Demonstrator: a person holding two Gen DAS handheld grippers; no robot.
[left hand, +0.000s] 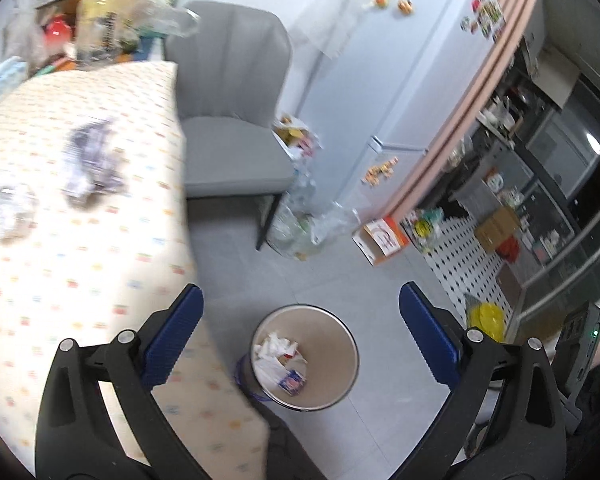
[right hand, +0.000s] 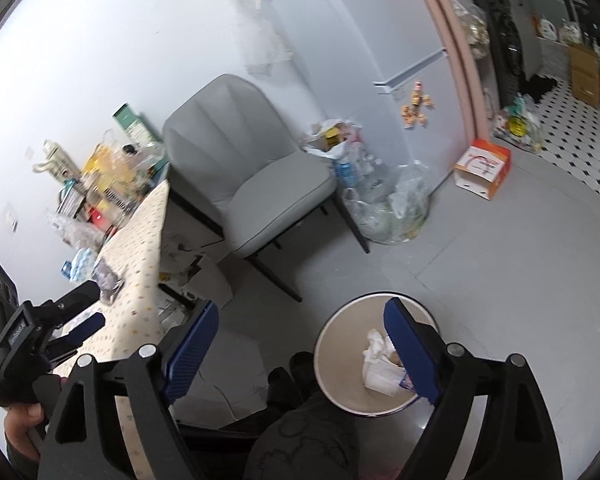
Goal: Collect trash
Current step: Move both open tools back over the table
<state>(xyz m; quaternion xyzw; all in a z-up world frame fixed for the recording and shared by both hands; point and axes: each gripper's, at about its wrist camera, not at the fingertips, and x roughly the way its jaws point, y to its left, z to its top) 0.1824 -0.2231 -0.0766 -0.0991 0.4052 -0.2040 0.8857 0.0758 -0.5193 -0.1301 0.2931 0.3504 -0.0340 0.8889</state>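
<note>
A round beige trash bin (left hand: 340,360) stands on the grey floor beside the table and holds white crumpled paper and a small packet; it also shows in the right wrist view (right hand: 340,344). My left gripper (left hand: 300,300) is open and empty, held above the bin and the table edge. My right gripper (right hand: 300,312) is open and empty above the floor, its right finger over the bin. On the patterned tablecloth (left hand: 80,264) lie a crumpled grey-purple wrapper (left hand: 94,156) and clear crumpled plastic (left hand: 4,210). The wrapper also shows in the right wrist view (right hand: 108,278), just beyond the left gripper (right hand: 80,312).
A grey padded chair (left hand: 228,128) stands at the table's far end. Clear bags of bottles (left hand: 300,216) and an orange-white box (left hand: 382,238) sit on the floor by the white fridge (left hand: 380,80). Clutter (left hand: 100,16) fills the table's far side. A pink doorframe (left hand: 460,120) leads to the kitchen.
</note>
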